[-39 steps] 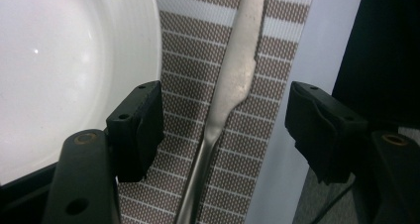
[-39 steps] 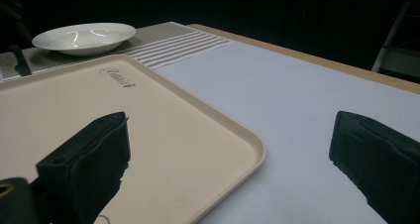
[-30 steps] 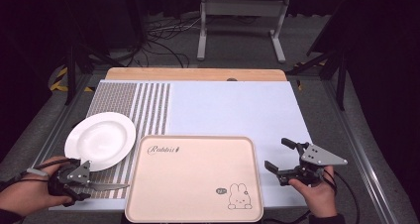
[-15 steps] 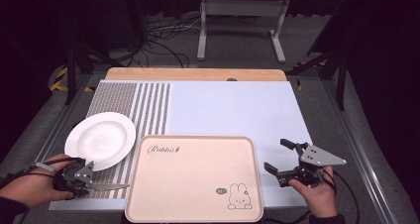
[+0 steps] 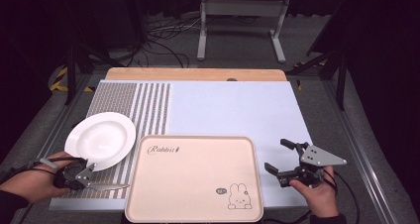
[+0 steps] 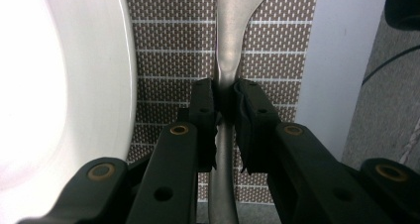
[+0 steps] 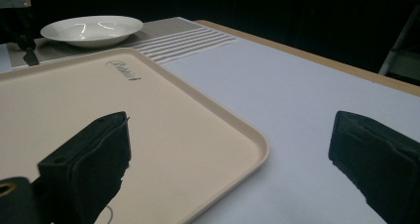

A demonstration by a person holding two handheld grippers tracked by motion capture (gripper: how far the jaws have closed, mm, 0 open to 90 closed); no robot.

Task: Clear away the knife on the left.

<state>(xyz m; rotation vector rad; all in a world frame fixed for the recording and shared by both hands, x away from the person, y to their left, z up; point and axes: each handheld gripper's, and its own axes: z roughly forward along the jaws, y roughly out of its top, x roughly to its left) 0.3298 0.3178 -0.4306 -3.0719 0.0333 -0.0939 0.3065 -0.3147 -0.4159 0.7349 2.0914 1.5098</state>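
Pinching slim metal utensil handle (image 6: 225, 60), left gripper (image 6: 225, 97), woven striped mat (image 6: 168, 45)

One white plate (image 5: 100, 140), one pink tray (image 5: 194, 179) and one metal utensil (image 5: 106, 187) are counted at lower frame.

The table (image 5: 233, 110) is evenly lit from above while the room around it falls into near black. The plate (image 6: 54, 85) glares to blown-out white in the left gripper view. Both gripper views are soft, with the near black jaws blurred.
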